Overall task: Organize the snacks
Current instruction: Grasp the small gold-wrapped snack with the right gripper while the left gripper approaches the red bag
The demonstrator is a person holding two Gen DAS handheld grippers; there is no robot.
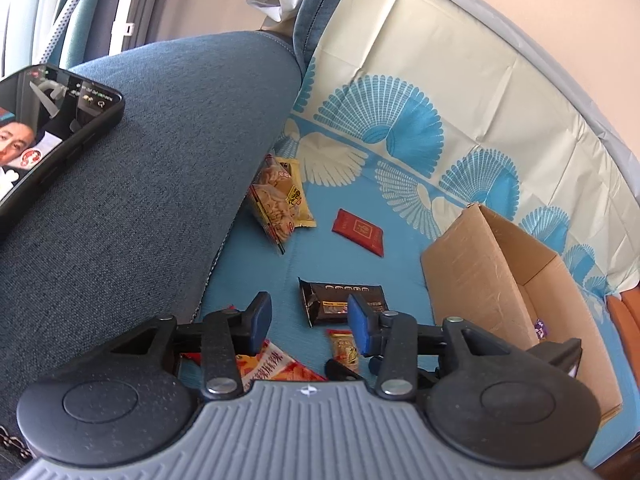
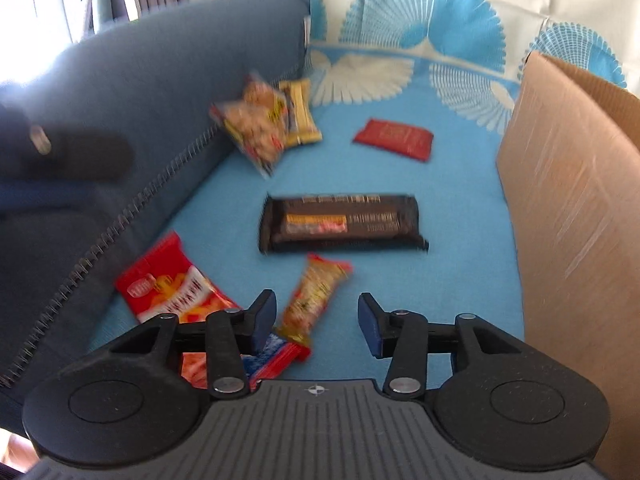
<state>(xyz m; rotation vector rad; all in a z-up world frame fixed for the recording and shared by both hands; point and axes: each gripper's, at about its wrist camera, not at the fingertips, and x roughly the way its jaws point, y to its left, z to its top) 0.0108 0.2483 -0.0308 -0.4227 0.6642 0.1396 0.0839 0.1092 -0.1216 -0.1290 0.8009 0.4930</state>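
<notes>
Black snack bar [image 2: 340, 222] lies ahead of the right gripper [image 2: 316, 324], jaws parted, empty; left gripper [image 1: 310, 322] likewise gapes, holding nothing.

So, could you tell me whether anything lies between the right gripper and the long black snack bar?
Yes: the right gripper is open and empty, and a slim orange snack packet lies on the blue cloth between its fingers and the black snack bar.

We find bare blue cloth [image 2: 460, 216] between the black packet [image 2: 340, 222] and the cardboard box [image 2: 568, 208]; the sofa arm [image 2: 140, 92] walls the left.
</notes>
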